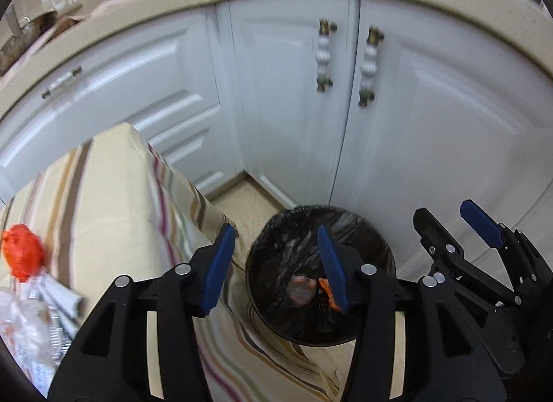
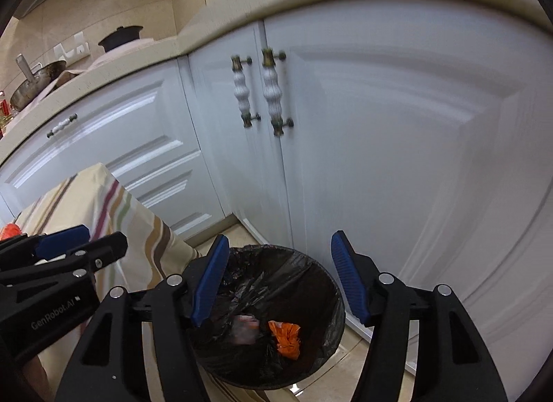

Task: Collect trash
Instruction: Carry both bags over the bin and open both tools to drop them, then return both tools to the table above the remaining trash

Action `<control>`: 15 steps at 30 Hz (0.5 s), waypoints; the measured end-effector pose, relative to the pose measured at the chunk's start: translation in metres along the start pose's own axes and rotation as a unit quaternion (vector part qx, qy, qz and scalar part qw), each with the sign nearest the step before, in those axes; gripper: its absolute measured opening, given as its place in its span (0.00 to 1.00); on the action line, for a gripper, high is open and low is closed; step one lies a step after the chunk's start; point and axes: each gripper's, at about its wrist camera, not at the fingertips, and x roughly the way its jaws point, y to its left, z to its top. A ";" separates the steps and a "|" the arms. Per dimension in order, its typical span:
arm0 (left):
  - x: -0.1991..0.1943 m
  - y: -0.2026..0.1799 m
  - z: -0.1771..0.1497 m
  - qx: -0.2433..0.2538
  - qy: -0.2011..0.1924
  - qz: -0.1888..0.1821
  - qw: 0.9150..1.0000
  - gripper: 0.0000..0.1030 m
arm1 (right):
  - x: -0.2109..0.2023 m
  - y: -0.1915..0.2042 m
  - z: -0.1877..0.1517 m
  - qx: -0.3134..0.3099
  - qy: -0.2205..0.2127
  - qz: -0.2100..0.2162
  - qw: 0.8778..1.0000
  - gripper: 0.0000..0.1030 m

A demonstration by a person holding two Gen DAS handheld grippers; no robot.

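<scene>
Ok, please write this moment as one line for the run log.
left tongs: open, empty | right tongs: open, empty | both over bin | orange wrapper in bin | orange trash on table

My right blue finger pad (image 1: 331, 270) hides part of the crumpled orange wrapper (image 1: 326, 289); lower left, clear plastic trash (image 1: 20, 340) is cut off.

Both tools share one build. The left claw (image 1: 276, 257) has black plastic arms with cut-out slots, round silver rivets at the pivots, and two ribbed blue pads (image 1: 221, 270) on its fingers. The right claw (image 2: 280, 274) matches it, blue pads (image 2: 349, 277) included. At 9 o'clock in the right wrist view, the left tool's black housing carries white "GenRobot.AI" lettering.
</scene>
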 end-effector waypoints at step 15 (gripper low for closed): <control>-0.140 0.123 -0.038 -0.055 -0.076 0.076 0.993 0.56 | -0.081 0.102 -0.002 -0.047 -0.025 0.092 0.994 0.62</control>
